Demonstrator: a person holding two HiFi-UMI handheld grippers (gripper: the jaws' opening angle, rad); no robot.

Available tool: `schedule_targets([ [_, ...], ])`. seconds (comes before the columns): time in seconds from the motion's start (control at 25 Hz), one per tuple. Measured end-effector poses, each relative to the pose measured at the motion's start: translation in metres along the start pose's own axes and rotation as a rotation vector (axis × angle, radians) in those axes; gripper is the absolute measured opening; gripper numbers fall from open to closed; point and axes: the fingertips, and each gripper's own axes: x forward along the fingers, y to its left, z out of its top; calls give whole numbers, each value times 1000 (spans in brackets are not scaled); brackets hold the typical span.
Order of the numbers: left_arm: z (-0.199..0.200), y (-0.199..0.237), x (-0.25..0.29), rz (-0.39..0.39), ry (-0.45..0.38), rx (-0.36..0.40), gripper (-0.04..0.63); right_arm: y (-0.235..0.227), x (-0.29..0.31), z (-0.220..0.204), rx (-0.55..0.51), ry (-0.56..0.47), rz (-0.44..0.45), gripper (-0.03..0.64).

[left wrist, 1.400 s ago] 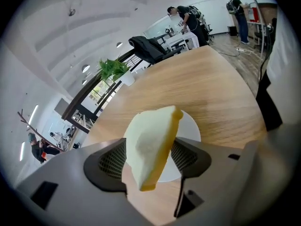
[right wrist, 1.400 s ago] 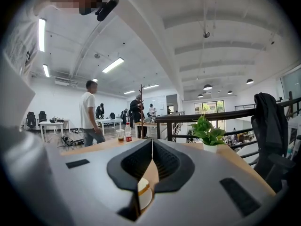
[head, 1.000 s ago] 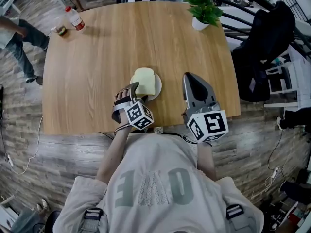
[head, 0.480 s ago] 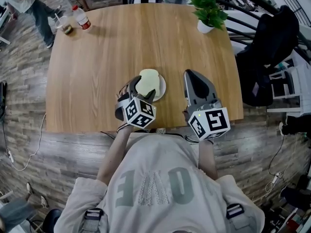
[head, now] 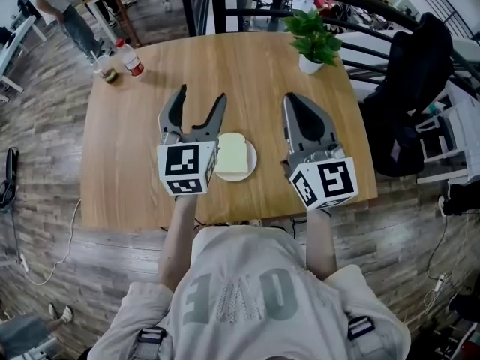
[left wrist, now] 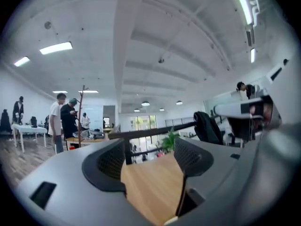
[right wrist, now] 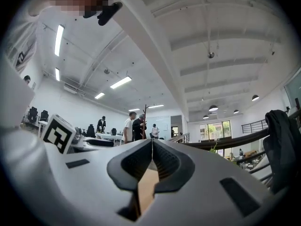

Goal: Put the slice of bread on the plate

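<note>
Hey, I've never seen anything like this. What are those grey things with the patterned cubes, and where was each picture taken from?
There is no robot: a person holds a hand-held claw in each hand, and the patterned cubes are part of them. The top-down picture comes from a camera on the person's head. The other two come from cameras riding on each claw, looking along its jaws. The left claw is open and empty; the right claw is shut on nothing. On the wooden table a slice of bread lies on a small white plate. A potted plant and a bottle stand near the far edge.
</note>
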Motion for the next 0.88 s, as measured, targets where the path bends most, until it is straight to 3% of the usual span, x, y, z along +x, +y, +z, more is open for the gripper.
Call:
schedule_targets([
  [0.16, 60, 20, -30, 79, -239, -126, 313, -8, 1, 18, 3, -56, -33, 18],
  [0.2, 64, 24, -38, 91, -267, -150, 269, -9, 0, 19, 8, -64, -36, 18],
  [0.28, 66, 28, -50, 116, -292, -166, 38, -8, -2, 18, 16, -67, -39, 18],
  [0.32, 64, 30, -55, 127, -297, -171, 8, -6, -2, 15, 21, -62, -40, 18],
  [0.48, 55, 30, -60, 134, -286, -190, 8, 4, -3, 0, 43, -21, -28, 18],
  [0.64, 53, 26, -59, 124, -274, -166, 8, 12, 0, -9, -15, 26, -24, 18],
  [0.88, 49, 28, -64, 138, -266, -171, 8, 16, 4, -8, -8, 18, -16, 18],
])
